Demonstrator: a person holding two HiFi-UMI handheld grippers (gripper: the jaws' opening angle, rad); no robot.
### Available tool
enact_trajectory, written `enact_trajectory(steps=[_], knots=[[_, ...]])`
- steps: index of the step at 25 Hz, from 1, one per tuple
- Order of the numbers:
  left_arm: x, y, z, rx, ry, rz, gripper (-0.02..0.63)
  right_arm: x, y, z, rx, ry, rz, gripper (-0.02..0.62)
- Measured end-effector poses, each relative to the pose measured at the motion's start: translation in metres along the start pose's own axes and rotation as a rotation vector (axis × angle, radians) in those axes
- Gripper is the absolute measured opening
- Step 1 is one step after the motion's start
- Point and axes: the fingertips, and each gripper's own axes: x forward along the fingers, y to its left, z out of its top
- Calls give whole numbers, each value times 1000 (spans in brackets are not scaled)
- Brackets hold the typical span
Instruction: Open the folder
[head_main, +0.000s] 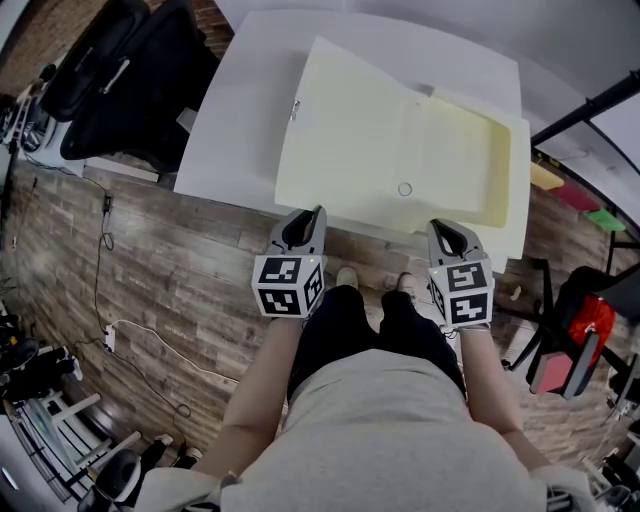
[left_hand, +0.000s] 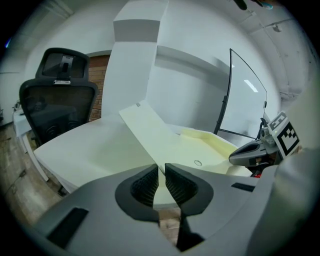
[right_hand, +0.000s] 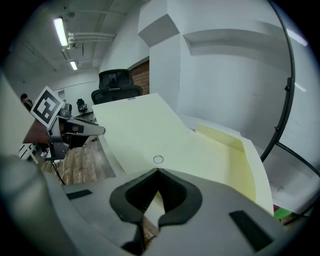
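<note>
Cream folder (head_main: 360, 140); L gripper (head_main: 317, 212) ajar, R gripper (head_main: 439, 225) prob. closed, both angled down.

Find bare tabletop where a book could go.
Free: the table strip left of the folder, toward the office chair, plus the far strip. Crowded: the near edge, with the left gripper and right gripper at the folder.

The folder (head_main: 400, 150) looks like smooth, matt, pale yellow card or thin plastic. It lies on a white table (head_main: 240, 110) with a smooth, faintly satin top. The floor (head_main: 170, 280), near and left, is grainy wood plank. The left gripper (head_main: 312, 214) and right gripper (head_main: 441, 226) have matt grey plastic shells and dark ribbed pads (left_hand: 145, 185). The far-left chair (left_hand: 57, 107) has a black mesh back.
</note>
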Motion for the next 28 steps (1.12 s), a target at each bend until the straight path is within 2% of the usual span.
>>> enact_trajectory(steps=[9, 18, 28], knots=[[7, 18, -32, -125, 67, -6, 62, 4, -6, 1, 34, -3, -22, 21], [13, 22, -56, -200, 111, -9, 75, 1, -10, 1, 40, -10, -39, 21], [15, 23, -58, -231, 100, -25, 77, 1, -11, 0, 52, -20, -45, 21]])
